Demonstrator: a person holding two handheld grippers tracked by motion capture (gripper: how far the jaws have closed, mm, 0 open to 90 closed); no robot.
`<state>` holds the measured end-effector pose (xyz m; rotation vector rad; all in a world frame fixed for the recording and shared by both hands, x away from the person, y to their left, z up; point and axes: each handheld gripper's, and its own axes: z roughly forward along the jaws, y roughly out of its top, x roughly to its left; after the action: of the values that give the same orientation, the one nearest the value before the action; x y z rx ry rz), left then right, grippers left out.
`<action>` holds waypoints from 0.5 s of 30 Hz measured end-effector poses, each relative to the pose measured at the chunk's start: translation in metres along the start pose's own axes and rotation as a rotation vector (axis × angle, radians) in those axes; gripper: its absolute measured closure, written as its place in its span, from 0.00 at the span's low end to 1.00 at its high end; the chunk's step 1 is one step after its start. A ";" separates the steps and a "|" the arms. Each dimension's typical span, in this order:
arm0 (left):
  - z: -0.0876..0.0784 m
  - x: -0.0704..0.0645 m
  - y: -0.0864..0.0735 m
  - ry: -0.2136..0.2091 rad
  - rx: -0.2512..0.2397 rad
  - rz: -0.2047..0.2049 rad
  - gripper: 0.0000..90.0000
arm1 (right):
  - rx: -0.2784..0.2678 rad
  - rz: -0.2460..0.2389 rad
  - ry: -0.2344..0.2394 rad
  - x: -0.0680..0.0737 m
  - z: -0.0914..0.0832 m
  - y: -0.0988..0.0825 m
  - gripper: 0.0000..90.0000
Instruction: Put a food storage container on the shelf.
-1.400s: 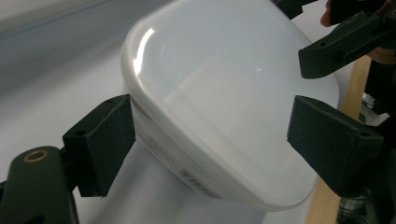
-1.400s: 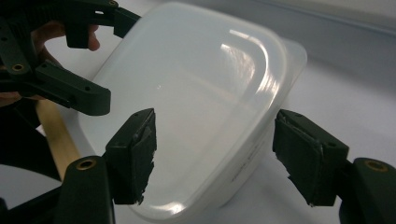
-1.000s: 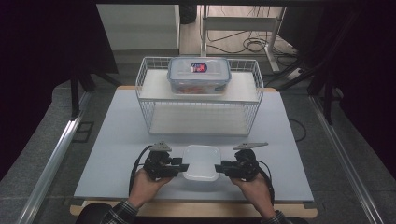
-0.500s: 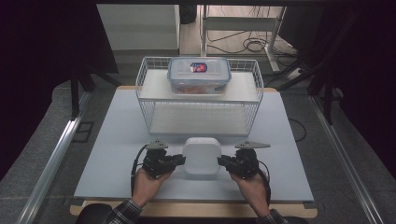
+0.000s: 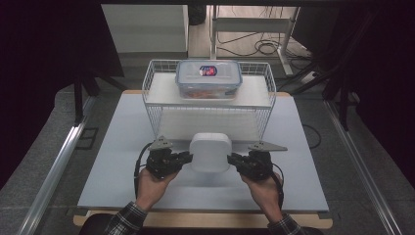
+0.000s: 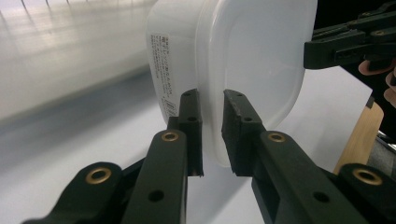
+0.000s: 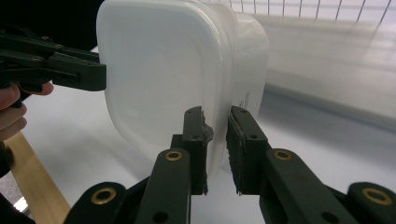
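- High view: box (image 5: 211,152), white and lidded, is held between the two grippers over the near half of the table (image 5: 107,147), just in front of the wire rack (image 5: 155,110). The left gripper (image 5: 187,157) is clamped on its left edge and the right gripper (image 5: 231,158) on its right edge, each held in a hand coming in from the bottom. A clear tub (image 5: 209,79) with a blue-rimmed lid is seen on top of the rack, well apart from the box.
- Left gripper view: the box (image 6: 252,60) is seen tipped on its side, its lid rim (image 6: 212,93) pinched between the two black pads (image 6: 191,121). The jaws have just been closing and are now shut on that rim. The right gripper (image 6: 313,46) is seen at the far edge of the box.
- Right gripper view: the box (image 7: 154,79) is again seen on edge, its rim gripped between the pads (image 7: 243,135), whose jaws have likewise just closed. The left gripper (image 7: 100,77) is seen at the opposite edge, with fingers (image 7: 14,116) behind it. The rack's wire (image 7: 327,9) is seen beyond.
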<state>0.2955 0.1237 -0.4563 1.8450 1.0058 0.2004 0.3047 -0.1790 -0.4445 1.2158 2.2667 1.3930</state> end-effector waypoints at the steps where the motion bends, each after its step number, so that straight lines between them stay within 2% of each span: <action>1: -0.002 0.000 0.003 0.002 -0.005 0.003 0.88 | -0.005 -0.004 0.000 0.001 -0.001 0.003 0.86; 10: -0.012 -0.002 0.028 0.017 -0.031 0.041 0.88 | -0.048 -0.045 -0.011 0.004 -0.009 0.026 0.86; 15: -0.018 -0.003 0.042 0.030 -0.048 0.058 0.88 | -0.068 -0.045 -0.002 0.003 -0.012 0.039 0.86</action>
<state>0.3071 0.1270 -0.4126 1.8331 0.9607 0.2854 0.3169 -0.1759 -0.4056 1.1372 2.2122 1.4397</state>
